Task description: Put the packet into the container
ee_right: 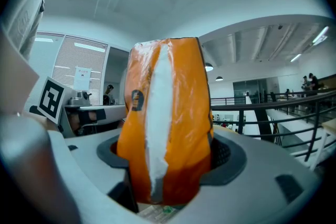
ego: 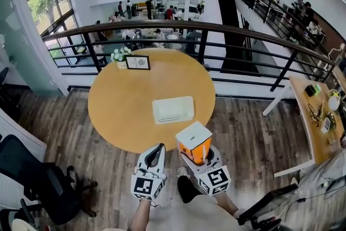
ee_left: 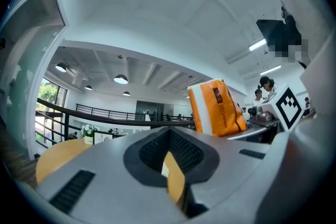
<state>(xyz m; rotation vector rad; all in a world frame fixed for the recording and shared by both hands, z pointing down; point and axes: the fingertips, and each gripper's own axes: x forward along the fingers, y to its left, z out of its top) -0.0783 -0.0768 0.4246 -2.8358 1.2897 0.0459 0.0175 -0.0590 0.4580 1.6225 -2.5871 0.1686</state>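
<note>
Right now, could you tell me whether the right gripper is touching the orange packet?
Touching. The right gripper view shows the orange packet clamped between the jaws of the right gripper, pressed from both sides.

Round wooden worktop (ego: 119, 100) on a dark plank floor (ego: 243, 132), with a flat white rectangular container (ego: 173, 110) lying near its middle. Beyond the container, at the far edge, a small framed sign (ego: 138, 63) stands just beside a pot of white flowers (ego: 121, 55)
</note>
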